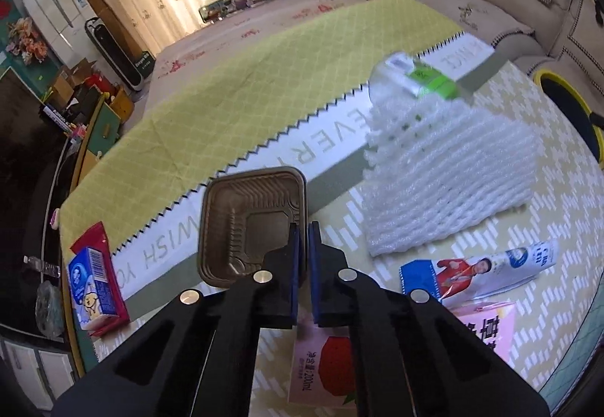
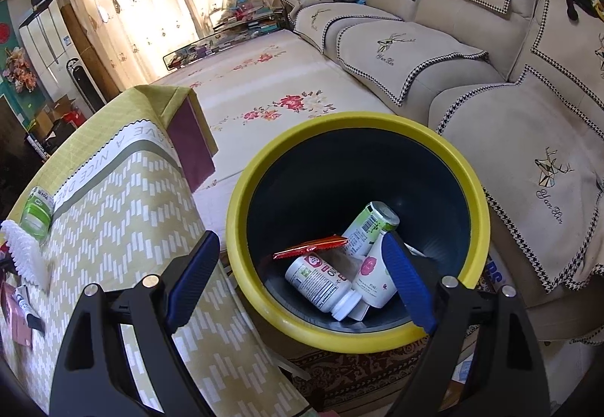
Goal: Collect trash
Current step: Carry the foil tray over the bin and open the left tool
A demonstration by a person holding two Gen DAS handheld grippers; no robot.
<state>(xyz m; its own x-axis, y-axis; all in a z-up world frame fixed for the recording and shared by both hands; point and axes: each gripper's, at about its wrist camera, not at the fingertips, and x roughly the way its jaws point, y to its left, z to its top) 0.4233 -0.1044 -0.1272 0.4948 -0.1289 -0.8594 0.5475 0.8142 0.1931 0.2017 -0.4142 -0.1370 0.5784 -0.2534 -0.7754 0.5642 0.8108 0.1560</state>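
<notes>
Nearest my left lens, the left gripper (image 1: 304, 228) is pinched on the brown plastic tray (image 1: 253, 224), lifted over the table (image 1: 226, 107). Biggest is the yellow-rimmed bin (image 2: 241, 190) off the table's end, with bottles (image 2: 321, 281) and a red wrapper (image 2: 309, 247) inside; my right gripper (image 2: 302, 273) hangs wide and empty above it. I judge the tray goes there next. White foam netting (image 1: 445, 186), a tube (image 1: 490, 262) and cartons wait.
</notes>
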